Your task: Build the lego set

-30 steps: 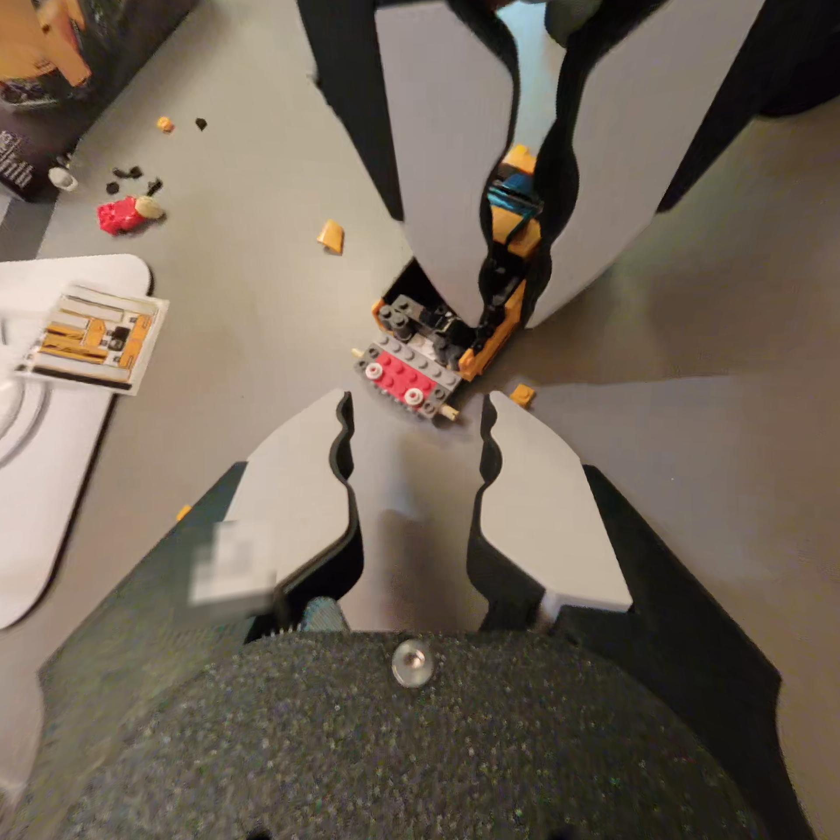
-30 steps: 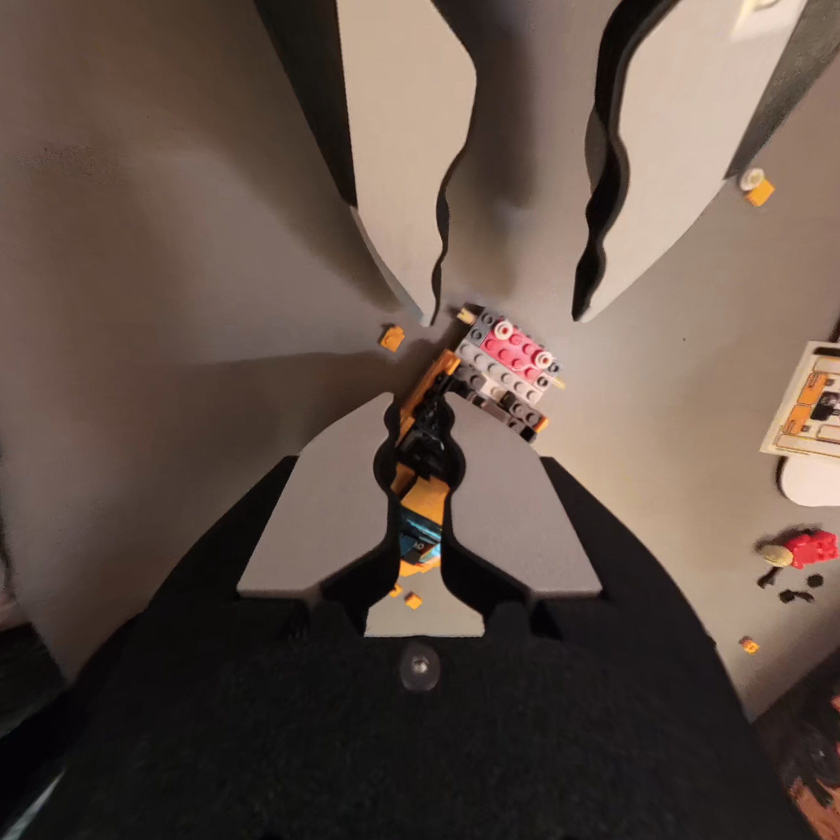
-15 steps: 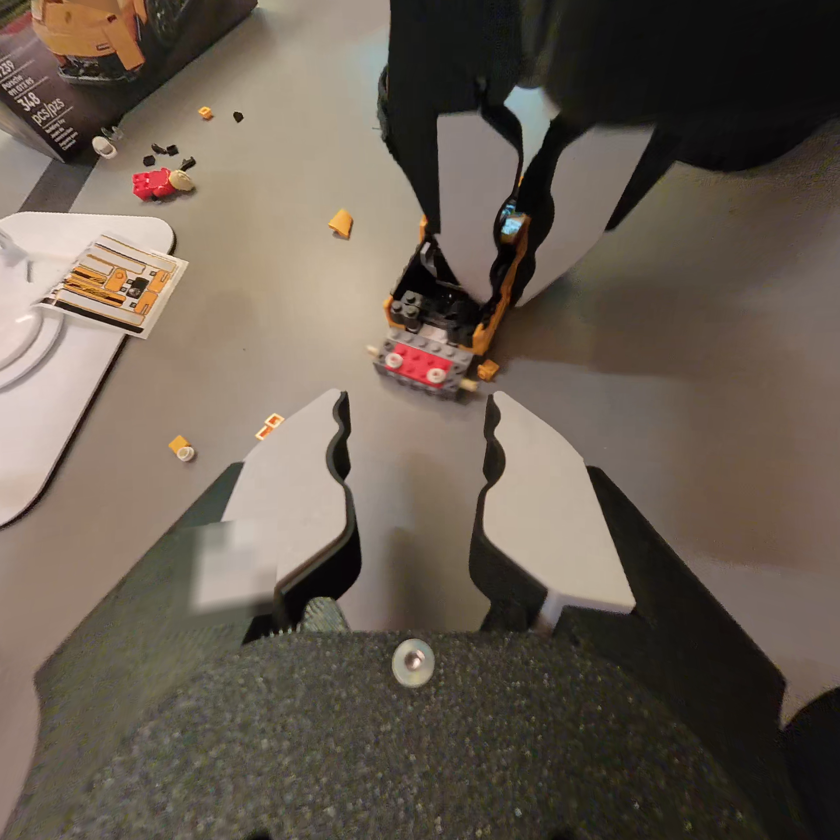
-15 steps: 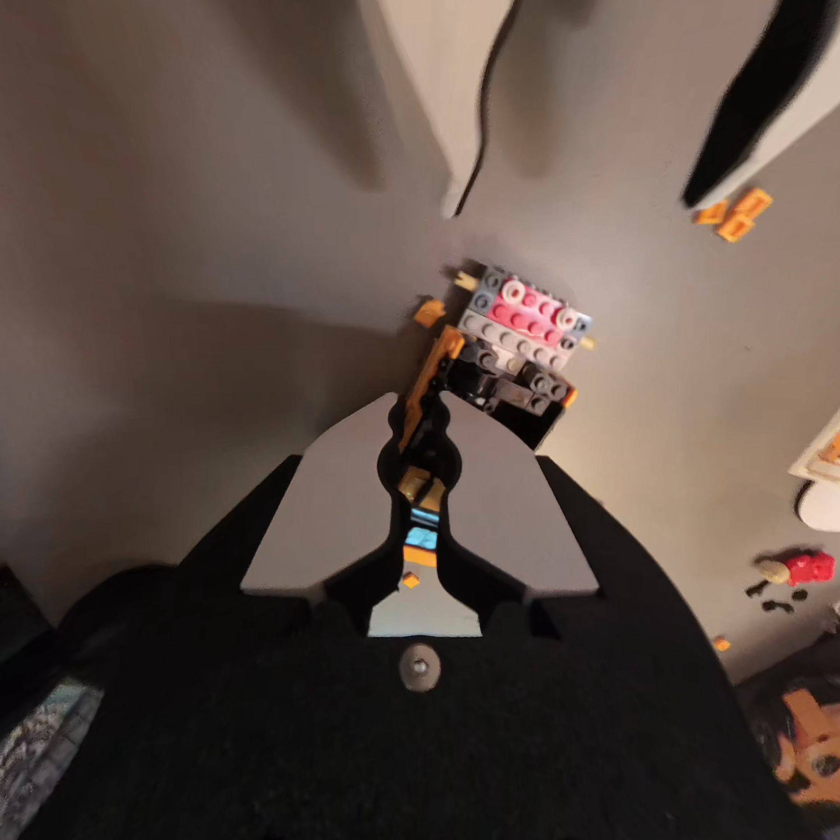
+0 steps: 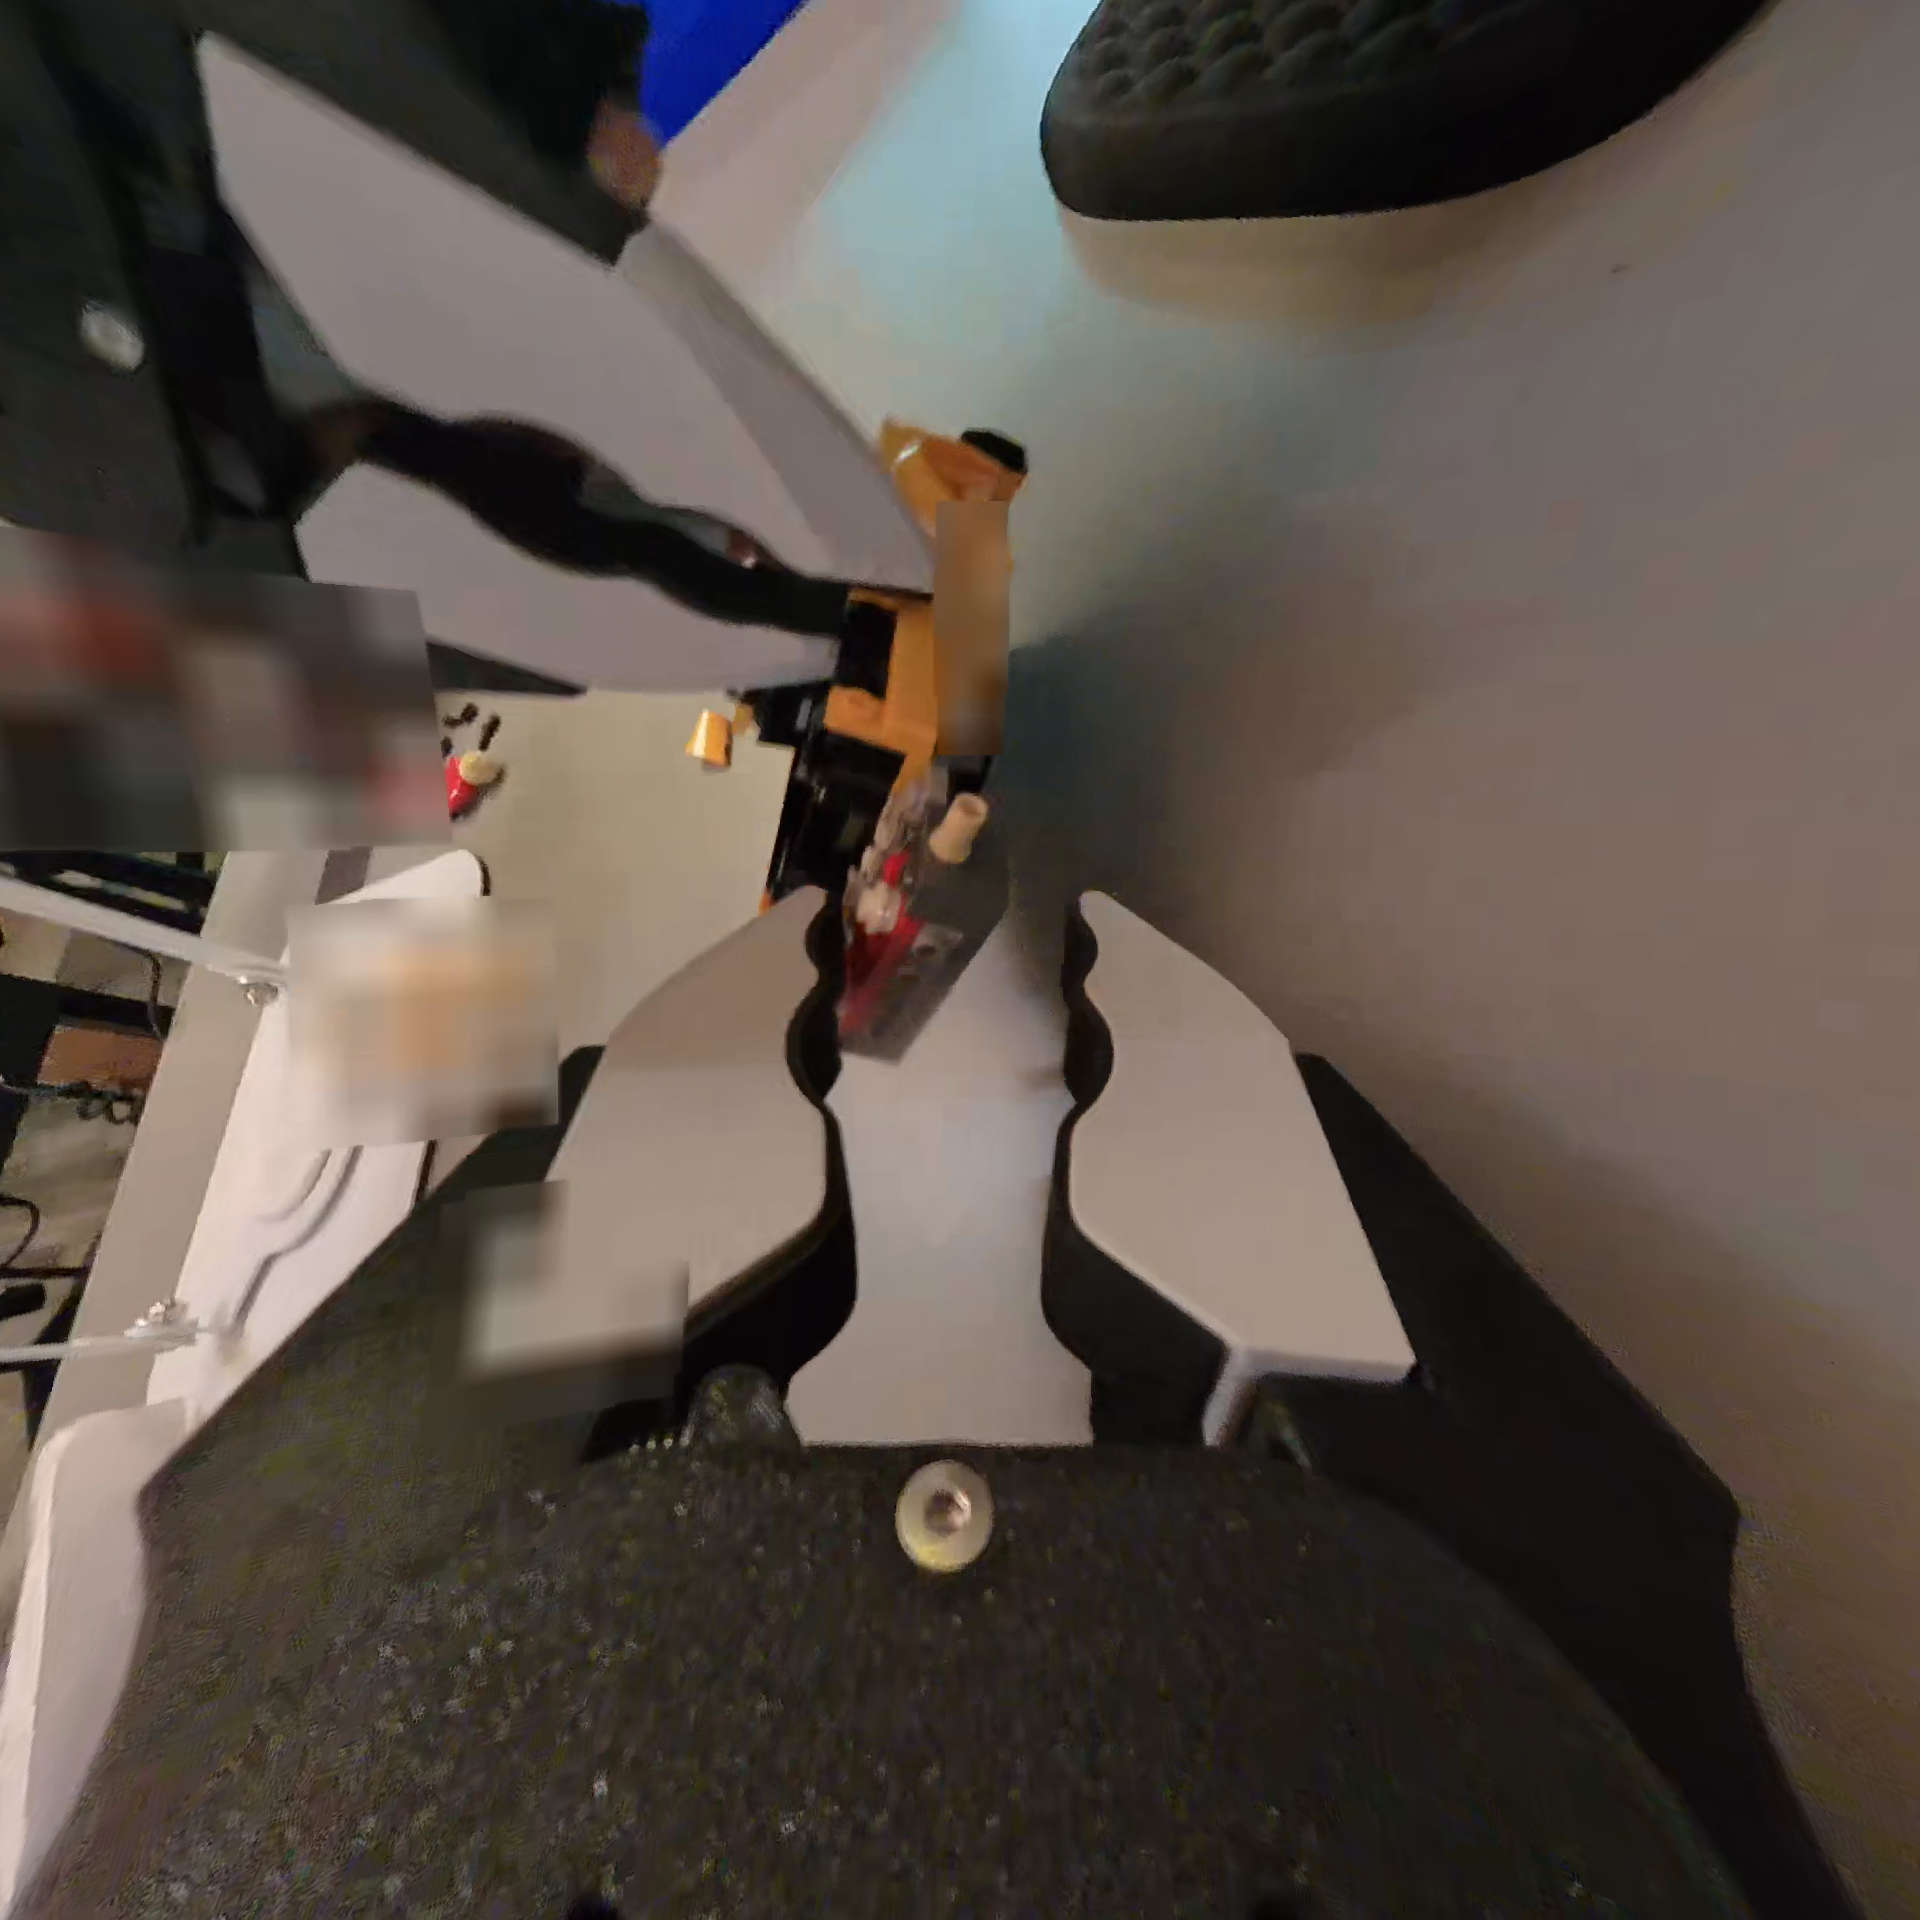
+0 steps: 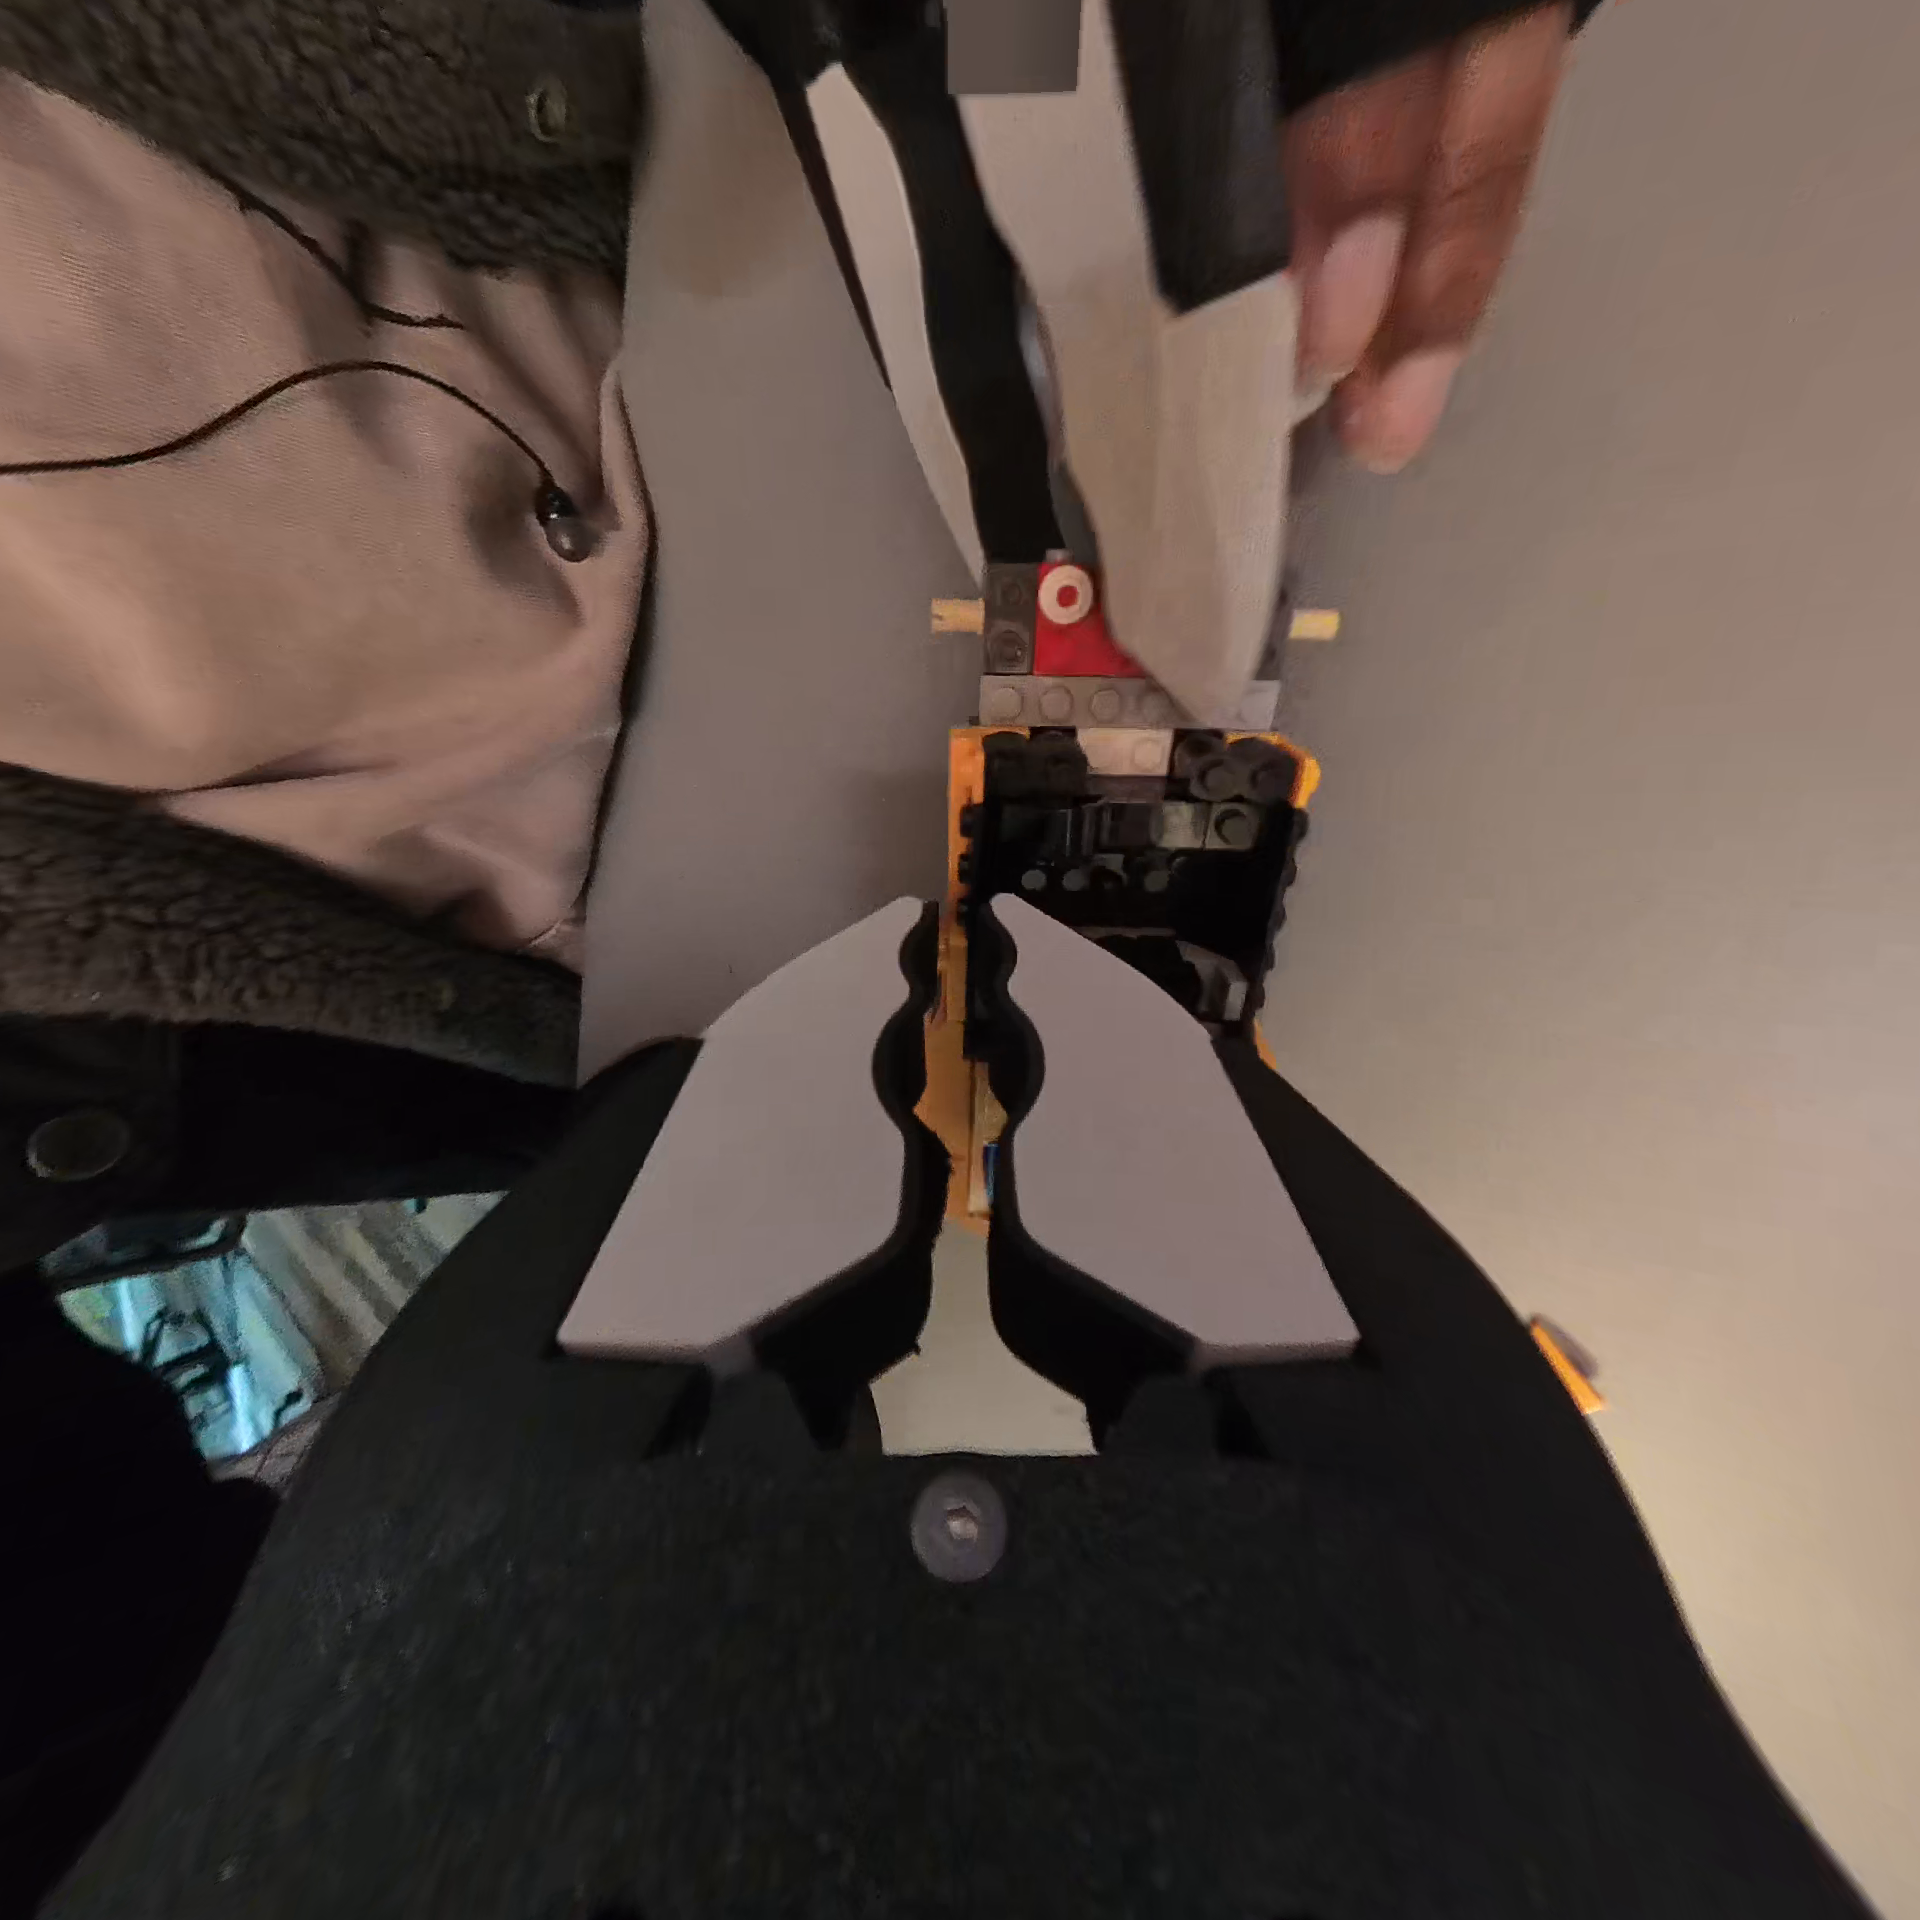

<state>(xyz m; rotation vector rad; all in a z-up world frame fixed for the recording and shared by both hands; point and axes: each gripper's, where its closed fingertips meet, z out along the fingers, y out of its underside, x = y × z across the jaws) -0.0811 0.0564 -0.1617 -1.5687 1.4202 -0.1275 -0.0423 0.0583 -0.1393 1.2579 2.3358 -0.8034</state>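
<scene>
Pinching the orange side wall of the brick model [image 6: 1132,821] between nearly closed fingers, the right gripper [image 6: 958,902] has kept the hold it had a second ago. The model, however, no longer lies flat on the grey table [image 5: 1455,727]. It now appears raised and turned on edge.

The left gripper [image 5: 948,899] was short of the model a moment ago and has since closed the distance. The model's red-and-grey studded end now sits between its spread fingers. That end is close against the left finger [image 5: 727,997], with a clear gap to the right one, so nothing is clamped there yet.

A hand [image 6: 1423,239] holds that gripper from the far side. A loose orange piece [image 5: 712,738] and a red one [image 5: 468,779] lie on the table to the left, well apart from both grippers.
</scene>
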